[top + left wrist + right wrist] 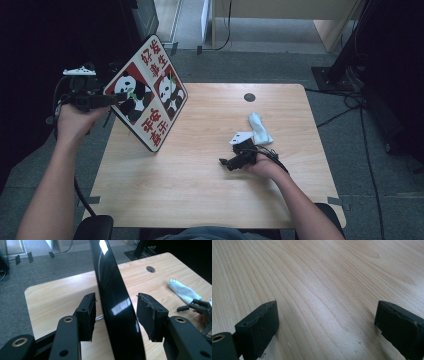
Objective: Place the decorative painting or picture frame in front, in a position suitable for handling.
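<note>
The left gripper [107, 99] straddles the tilted panda board [150, 92] with jaws not visibly clamped, the right gripper [231, 162] rests wide open on the table [200, 190], and the cloth [260, 127] appears unused.

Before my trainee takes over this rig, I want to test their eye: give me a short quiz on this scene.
1. True or false: the panda board lies flat on the table.
2. Which gripper straddles the board's edge: A left gripper, B right gripper?
3. What lies beyond the right gripper, near the table's round hole?

Key: 1 false, it is tilted up; 2 A; 3 a folded white cloth.
</note>
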